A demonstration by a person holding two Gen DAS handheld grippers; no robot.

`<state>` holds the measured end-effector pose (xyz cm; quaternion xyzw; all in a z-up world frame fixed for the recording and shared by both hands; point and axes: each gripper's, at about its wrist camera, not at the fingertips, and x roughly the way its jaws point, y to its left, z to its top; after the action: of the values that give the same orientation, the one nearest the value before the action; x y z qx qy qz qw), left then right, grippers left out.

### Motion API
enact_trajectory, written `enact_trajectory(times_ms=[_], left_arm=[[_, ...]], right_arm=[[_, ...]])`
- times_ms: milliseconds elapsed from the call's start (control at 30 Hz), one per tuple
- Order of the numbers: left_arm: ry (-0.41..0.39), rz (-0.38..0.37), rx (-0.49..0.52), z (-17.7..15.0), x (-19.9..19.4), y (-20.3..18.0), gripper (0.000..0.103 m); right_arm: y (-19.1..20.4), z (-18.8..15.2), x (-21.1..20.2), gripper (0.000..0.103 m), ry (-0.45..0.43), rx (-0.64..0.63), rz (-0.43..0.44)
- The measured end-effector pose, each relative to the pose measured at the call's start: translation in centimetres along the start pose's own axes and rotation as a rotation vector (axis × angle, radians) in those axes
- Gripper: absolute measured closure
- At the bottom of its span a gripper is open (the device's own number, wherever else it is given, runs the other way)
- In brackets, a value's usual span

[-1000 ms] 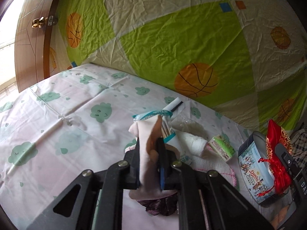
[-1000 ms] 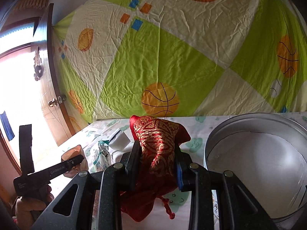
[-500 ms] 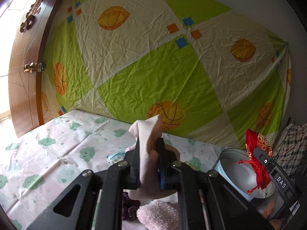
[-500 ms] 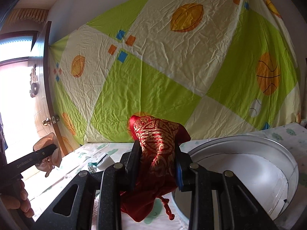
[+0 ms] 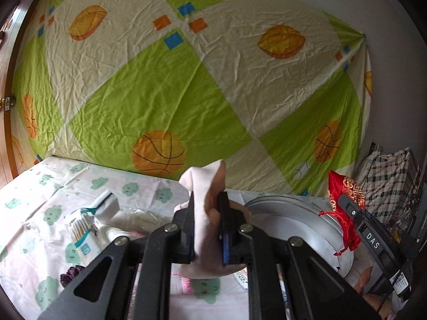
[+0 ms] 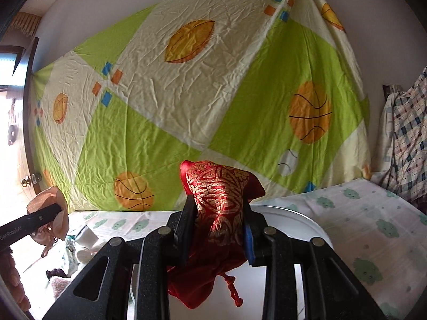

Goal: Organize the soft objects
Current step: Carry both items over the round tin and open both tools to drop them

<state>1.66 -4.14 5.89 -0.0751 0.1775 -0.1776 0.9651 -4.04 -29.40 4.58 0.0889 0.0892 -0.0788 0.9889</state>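
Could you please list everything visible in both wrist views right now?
Pink cloth pouch: one, pale pink, clamped in the left gripper.
Red pouch: one, red with gold pattern, clamped in the right gripper.
Round tin: one, silver, on the bed under the red pouch.
Cotton swab pack: one, white and teal, on the bed at left.
Bed sheet: one, white with green clouds.
Wall sheet: one, green and cream with basketballs.
Checked fabric: one, far right.
Wooden door: one, brown, far left.
Left gripper: one, black, jaws shut.
Right gripper: one, black, jaws shut.
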Motion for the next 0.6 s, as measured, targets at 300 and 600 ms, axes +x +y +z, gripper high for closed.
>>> enact_trajectory(times_ms=[300, 600], left_arm=[[0.074, -0.113, 0.06, -1.0, 4.5, -7.2, 0.091], [0.18, -0.153, 0.116, -3.6, 9.3, -12.8, 0.091]], right_arm=[[-4.7, -0.6, 1.0, 0.07, 0.058, -0.114, -0.157], [-6.8, -1.3, 2.6, 0.07, 0.168, -0.107, -0.184]])
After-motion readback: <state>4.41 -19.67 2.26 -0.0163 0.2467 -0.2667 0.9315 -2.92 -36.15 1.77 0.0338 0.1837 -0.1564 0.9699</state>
